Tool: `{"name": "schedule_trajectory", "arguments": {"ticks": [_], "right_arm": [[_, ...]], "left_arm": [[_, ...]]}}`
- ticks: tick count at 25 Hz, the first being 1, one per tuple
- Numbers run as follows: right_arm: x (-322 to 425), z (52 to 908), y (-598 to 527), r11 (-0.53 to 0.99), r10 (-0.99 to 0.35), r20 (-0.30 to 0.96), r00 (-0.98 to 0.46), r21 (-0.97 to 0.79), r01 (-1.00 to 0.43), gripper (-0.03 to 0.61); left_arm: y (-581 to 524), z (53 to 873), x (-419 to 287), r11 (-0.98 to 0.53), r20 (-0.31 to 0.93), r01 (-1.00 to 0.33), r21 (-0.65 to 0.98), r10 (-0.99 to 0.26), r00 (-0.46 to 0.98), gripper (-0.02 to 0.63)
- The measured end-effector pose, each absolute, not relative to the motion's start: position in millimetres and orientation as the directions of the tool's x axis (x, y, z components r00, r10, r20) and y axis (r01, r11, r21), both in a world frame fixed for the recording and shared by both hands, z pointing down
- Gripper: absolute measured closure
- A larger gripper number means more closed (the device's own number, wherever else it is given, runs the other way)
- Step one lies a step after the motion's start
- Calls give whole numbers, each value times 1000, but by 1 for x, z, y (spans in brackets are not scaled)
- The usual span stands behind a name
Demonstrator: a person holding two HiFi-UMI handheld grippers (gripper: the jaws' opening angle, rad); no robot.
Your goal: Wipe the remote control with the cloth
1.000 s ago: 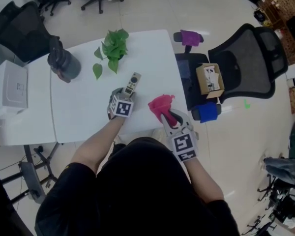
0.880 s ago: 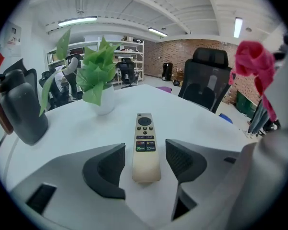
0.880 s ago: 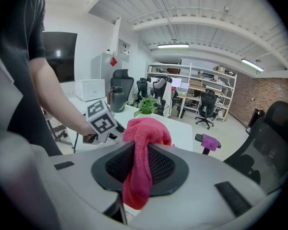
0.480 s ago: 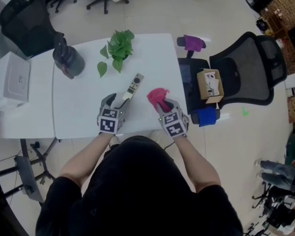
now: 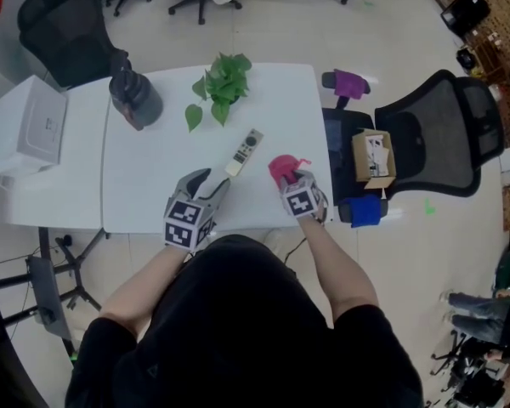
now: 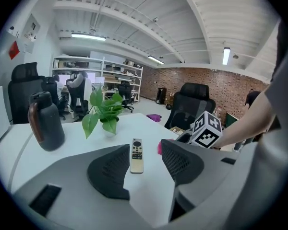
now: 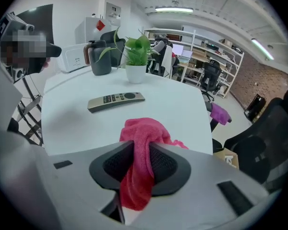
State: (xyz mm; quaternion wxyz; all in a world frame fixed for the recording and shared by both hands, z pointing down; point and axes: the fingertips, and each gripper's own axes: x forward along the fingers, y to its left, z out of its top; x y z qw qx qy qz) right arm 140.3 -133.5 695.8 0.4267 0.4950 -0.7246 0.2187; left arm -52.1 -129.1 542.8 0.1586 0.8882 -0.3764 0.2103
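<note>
The pale remote control lies on the white table, also seen in the left gripper view and the right gripper view. My left gripper hovers short of the remote's near end; its jaws have just been closing and stand open with nothing between them. My right gripper is shut on the pink cloth, whose bunched front rests on the table right of the remote. Its jaws have just been opening, with the cloth still filling the gap.
A potted plant, a dark jug and a white box stand at the table's far side and left. A black chair carrying a cardboard box sits right of the table.
My left gripper has drawn back from the remote and risen. My right gripper has come down with the cloth onto the table beside the remote.
</note>
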Motion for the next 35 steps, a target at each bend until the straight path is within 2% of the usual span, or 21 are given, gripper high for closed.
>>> {"name": "schedule_trajectory", "arguments": {"ticks": [5,12,13,16,20,22,35], "right_arm": [[147,685,-134,380,-568,814,-120,129,-916,387],[133,571,-122,324,-761,612,-216,70,-943,388],[128,553,-118,326,-780,581,-232,61,-944,394],[115,505,-109,333,-828,493,-267,48,-942,498],[103,468,-97,352,-855,421,-303,41,-935,564],[100,456,-92,359,-860,400,-316,37,-933,569],[67,435,-79,430,-847,361,-389,39,-902,571]], "left_arm": [[-128,533,-52,-682,473,-723,110,-603,642,441],[-128,512,-40,-726,425,-684,69,-599,678,526],[-128,508,-38,-731,420,-679,61,-599,682,527],[-128,499,-33,-746,404,-665,36,-598,693,548],[-131,490,-31,-748,389,-664,16,-607,693,582],[-132,486,-31,-749,382,-663,6,-611,693,612],[-126,449,-21,-778,319,-627,-49,-607,728,612]]}}
